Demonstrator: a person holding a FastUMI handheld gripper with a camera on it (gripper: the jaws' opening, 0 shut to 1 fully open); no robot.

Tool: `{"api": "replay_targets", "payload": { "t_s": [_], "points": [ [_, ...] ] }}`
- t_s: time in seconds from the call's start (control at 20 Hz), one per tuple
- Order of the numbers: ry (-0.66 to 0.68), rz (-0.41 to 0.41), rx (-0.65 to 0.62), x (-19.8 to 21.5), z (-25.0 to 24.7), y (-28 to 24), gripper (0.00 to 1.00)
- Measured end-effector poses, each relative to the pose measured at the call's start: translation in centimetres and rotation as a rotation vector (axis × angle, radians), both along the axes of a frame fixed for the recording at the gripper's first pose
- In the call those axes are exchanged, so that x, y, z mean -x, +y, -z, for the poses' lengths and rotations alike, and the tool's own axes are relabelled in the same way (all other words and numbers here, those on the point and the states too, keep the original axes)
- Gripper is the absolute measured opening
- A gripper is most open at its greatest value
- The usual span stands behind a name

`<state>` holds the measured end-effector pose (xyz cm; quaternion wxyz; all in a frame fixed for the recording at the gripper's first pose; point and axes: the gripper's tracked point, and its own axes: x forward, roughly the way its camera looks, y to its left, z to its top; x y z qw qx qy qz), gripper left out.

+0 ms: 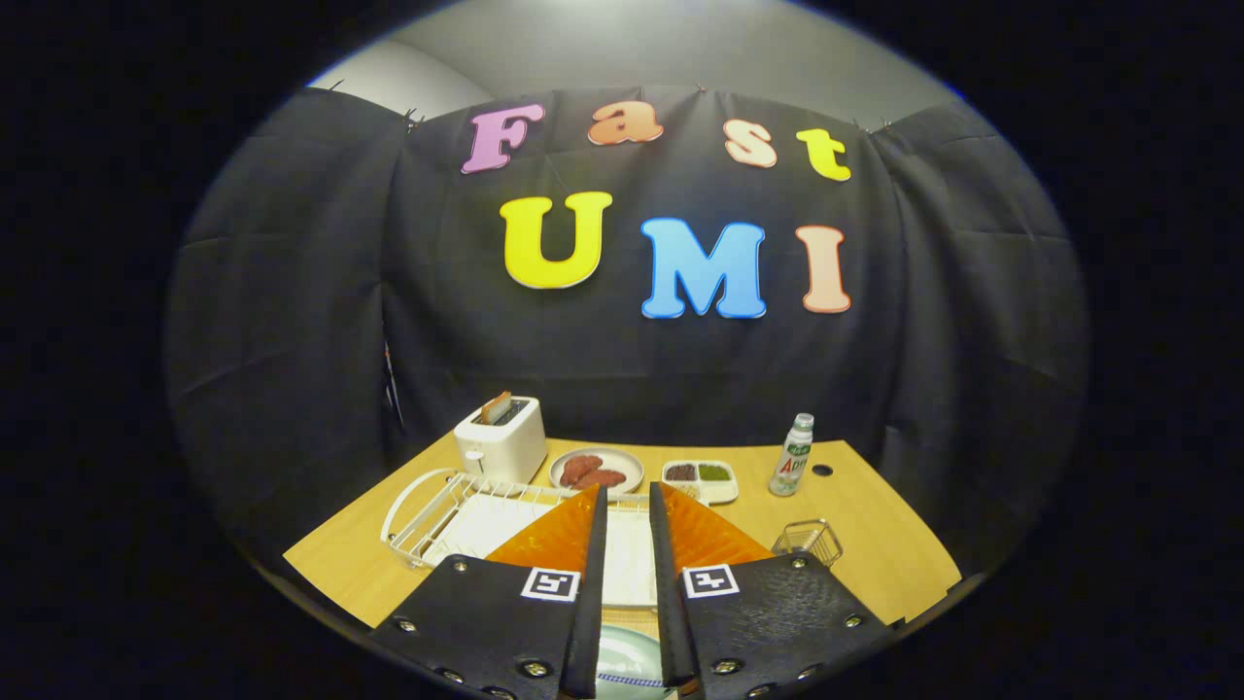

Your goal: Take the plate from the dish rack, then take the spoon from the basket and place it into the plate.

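Note:
My gripper [627, 494] hangs above the near part of the wooden table [875, 506], fingers a narrow gap apart and nothing between the tips. A pale plate [622, 661] with a blue-patterned rim shows low down between the finger bases, lying beneath the gripper. The white wire dish rack [442, 510] with its white tray sits just ahead of and under the left finger, and its slots hold nothing I can see. The small wire basket [809, 540] stands to the right of the right finger. I cannot make out a spoon in it.
Along the back of the table stand a white toaster [501, 439] with a slice in it, a plate of reddish food [595, 470], a divided white dish [700, 478] and a plastic bottle [793, 455]. A small dark hole [822, 471] marks the tabletop.

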<state>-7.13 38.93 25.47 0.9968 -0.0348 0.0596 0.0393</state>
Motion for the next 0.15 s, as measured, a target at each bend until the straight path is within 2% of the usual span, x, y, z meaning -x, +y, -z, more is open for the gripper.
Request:
{"api": "replay_targets", "payload": {
  "t_s": [0.15],
  "points": [
    [-0.097, 0.034, -0.008, -1.1, -4.5, -1.6, 0.24]
  ]
}}
